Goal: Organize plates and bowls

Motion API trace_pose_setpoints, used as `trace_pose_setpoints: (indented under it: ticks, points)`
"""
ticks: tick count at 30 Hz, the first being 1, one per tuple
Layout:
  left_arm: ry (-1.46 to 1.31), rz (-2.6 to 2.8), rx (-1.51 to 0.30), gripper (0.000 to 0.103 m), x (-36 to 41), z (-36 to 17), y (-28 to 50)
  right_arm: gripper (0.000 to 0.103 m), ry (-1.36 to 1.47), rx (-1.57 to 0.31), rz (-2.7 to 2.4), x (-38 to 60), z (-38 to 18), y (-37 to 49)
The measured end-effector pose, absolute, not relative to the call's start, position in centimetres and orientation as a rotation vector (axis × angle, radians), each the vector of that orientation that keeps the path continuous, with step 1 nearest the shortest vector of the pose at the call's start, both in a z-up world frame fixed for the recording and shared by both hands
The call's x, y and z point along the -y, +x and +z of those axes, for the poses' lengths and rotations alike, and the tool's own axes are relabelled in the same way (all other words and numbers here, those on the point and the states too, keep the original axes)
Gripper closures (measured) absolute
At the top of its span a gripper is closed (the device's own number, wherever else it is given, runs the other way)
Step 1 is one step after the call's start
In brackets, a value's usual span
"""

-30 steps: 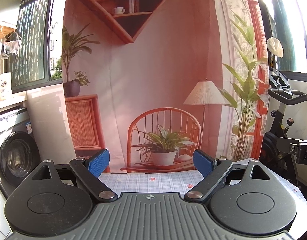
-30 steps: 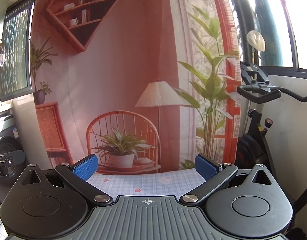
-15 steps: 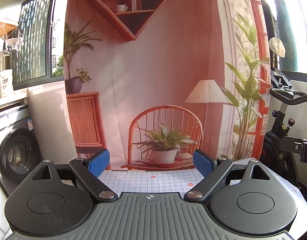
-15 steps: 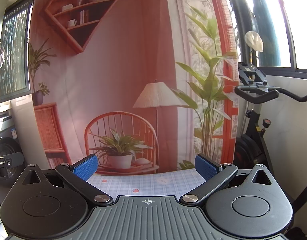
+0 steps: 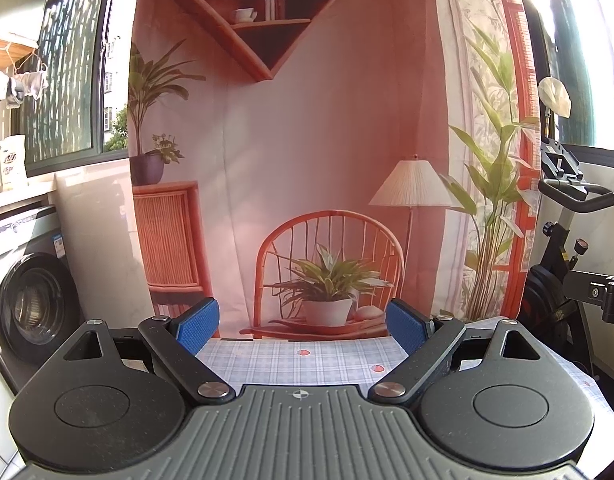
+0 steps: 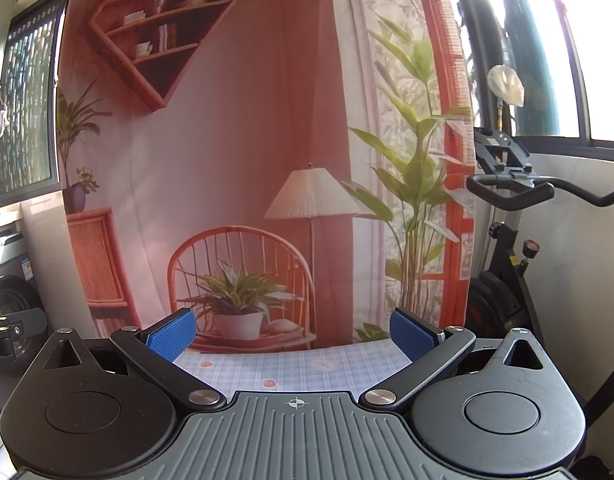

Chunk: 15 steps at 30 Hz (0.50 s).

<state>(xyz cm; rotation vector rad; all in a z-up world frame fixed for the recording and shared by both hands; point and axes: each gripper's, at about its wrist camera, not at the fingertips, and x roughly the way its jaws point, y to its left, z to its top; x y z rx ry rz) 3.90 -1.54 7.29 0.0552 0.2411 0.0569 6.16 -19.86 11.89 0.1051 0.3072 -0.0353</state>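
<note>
No plates or bowls show in either view. My left gripper (image 5: 303,326) is open and empty, its blue pads wide apart, held level above the far part of a table with a blue checked cloth (image 5: 307,364). My right gripper (image 6: 293,334) is also open and empty above the same cloth (image 6: 299,368). Both point at a printed backdrop behind the table. The near part of the table is hidden under the gripper bodies.
A printed backdrop (image 5: 307,140) of a chair, lamp and plants hangs behind the table. A washing machine (image 5: 31,300) stands at the left. An exercise bike (image 6: 515,240) stands at the right. The other gripper's body (image 5: 603,292) shows at the left view's right edge.
Both views have tilted slightly, the scene sitting a little lower in the left wrist view. Both grippers stay open and empty.
</note>
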Motion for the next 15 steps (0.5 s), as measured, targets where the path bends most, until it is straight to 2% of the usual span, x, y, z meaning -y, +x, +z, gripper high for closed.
trace_pose_setpoints:
  ticks: [15]
  points:
    - [0.037,0.055,-0.251,0.011,1.51,7.38,3.95,0.000,0.105,-0.307,-0.036,20.17,12.15,6.05]
